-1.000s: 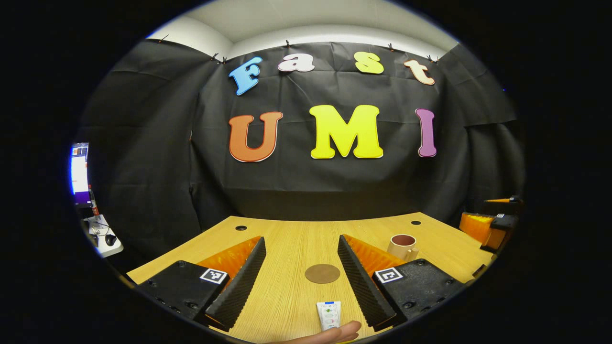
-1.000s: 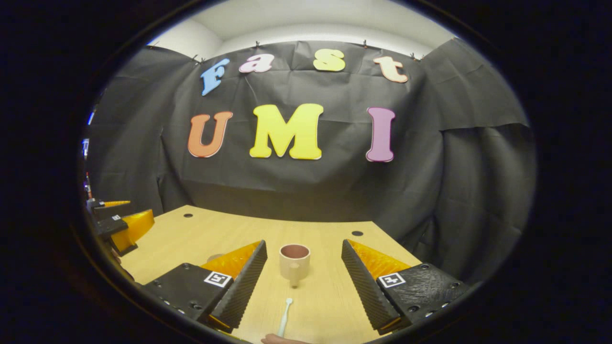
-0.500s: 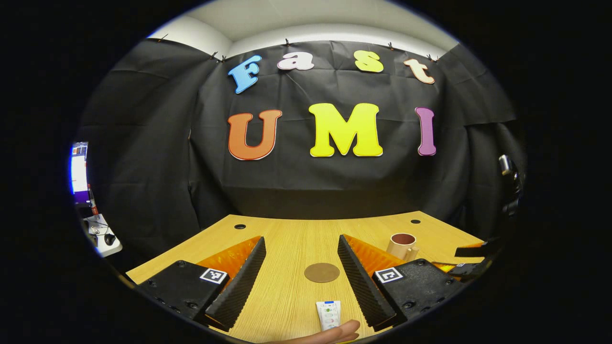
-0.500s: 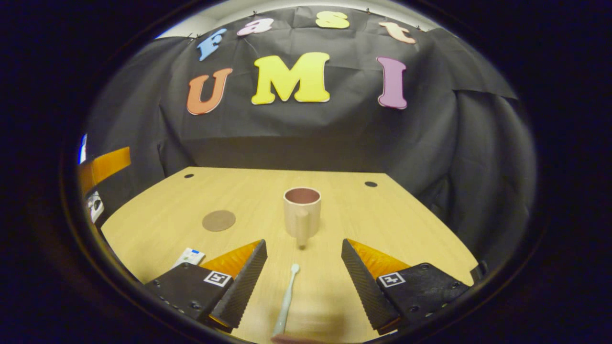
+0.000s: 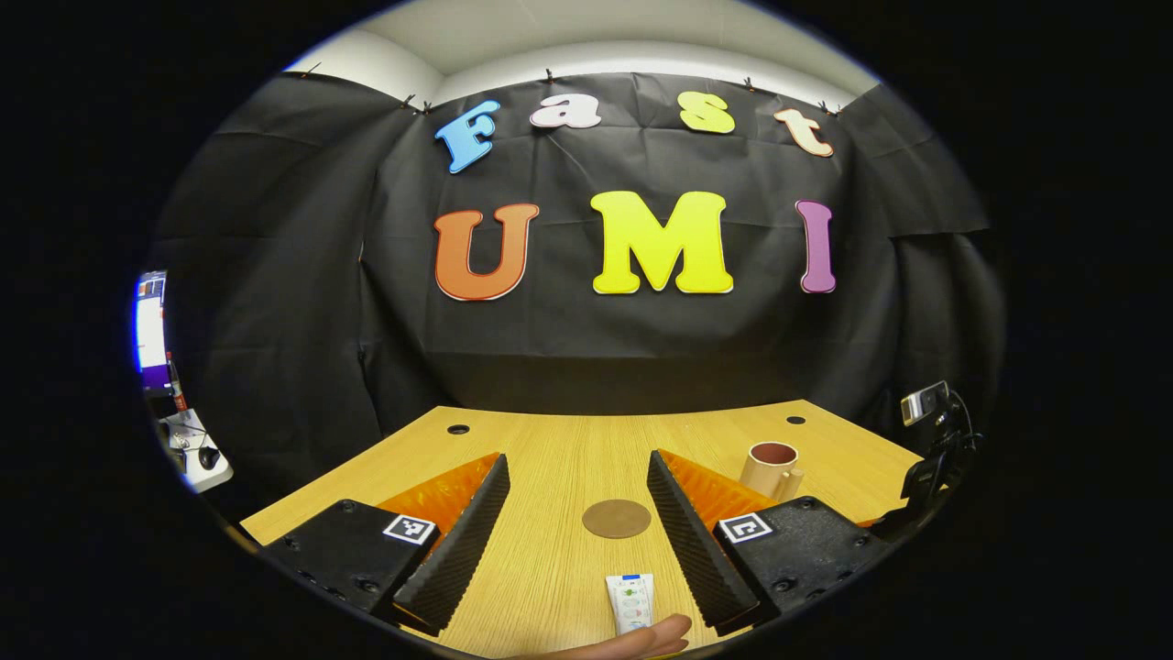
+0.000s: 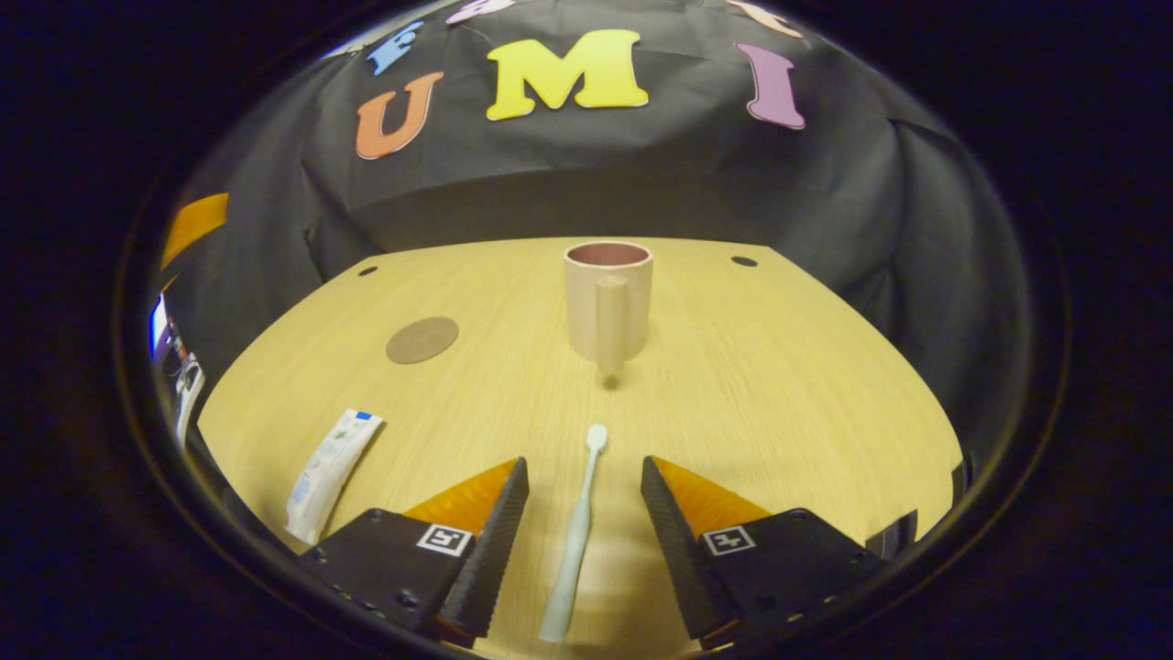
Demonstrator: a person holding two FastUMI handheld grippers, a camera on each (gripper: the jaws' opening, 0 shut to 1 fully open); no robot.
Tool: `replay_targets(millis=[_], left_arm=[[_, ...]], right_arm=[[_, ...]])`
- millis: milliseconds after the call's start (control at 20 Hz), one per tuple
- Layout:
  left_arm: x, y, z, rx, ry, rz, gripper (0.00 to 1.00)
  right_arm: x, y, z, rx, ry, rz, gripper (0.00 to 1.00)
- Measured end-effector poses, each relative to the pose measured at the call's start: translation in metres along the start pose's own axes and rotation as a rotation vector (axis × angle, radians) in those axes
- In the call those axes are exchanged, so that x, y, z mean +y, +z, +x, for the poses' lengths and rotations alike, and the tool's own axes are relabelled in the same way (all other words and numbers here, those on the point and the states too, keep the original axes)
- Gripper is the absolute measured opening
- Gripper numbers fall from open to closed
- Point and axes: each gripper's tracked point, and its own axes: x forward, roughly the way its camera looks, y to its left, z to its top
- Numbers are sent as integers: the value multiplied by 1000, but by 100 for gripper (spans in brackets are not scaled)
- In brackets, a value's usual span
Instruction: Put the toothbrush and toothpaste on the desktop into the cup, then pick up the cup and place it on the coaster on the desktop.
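Observation:
In the right gripper view a pale toothbrush lies on the wooden table, head pointing at the cup. My right gripper hangs over it, open, one finger on each side of the handle. The beige cup stands upright beyond it, handle towards me. A round brown coaster lies to the left, and the white toothpaste tube near the left edge. My left gripper is open and low over the table, with the coaster and the toothpaste tube between its fingers. The cup is at its right.
A fingertip shows at the bottom edge next to the tube. A dark device hangs at the right edge of the left gripper view. A screen and a side desk stand far left. The table has cable holes at the back.
My right gripper has risen, tipped down and come forward over the toothbrush, whose handle now lies between its fingers. The left gripper has hardly moved.

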Motion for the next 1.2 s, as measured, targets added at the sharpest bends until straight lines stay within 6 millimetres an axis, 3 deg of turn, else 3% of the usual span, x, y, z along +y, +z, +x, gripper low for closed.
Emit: replay_targets(millis=[200, 300, 450, 600, 650, 800, 850, 1000, 1200], left_arm=[[-1, -3, 1, 13, -5, 0, 96], [-1, -8, 1, 31, -12, -7, 96], [-3, -23, 3, 70, -19, -6, 96], [-15, -47, -2, 123, -68, -10, 96], [-18, -55, -5, 144, -93, -22, 96], [-16, -73, -11, 201, -110, -60, 96], [-13, -81, -11, 226, -104, -66, 96], [-7, -114, -15, 355, -69, -84, 96], [-23, -153, -31, 525, -91, -84, 97]], right_arm=[[-3, -6, 4, 21, -9, 19, 59], [-1, -11, 5, 39, -6, 33, 39], [4, -19, 6, 60, 16, 29, 22], [5, -18, 6, 53, 26, 30, 22], [5, -17, 5, 54, 31, 41, 7], [4, -18, 6, 50, 38, 41, 7], [3, -18, 6, 49, 40, 33, 1], [5, -16, 3, 16, 60, 11, 1], [5, -2, -10, -71, 84, -2, 1]])
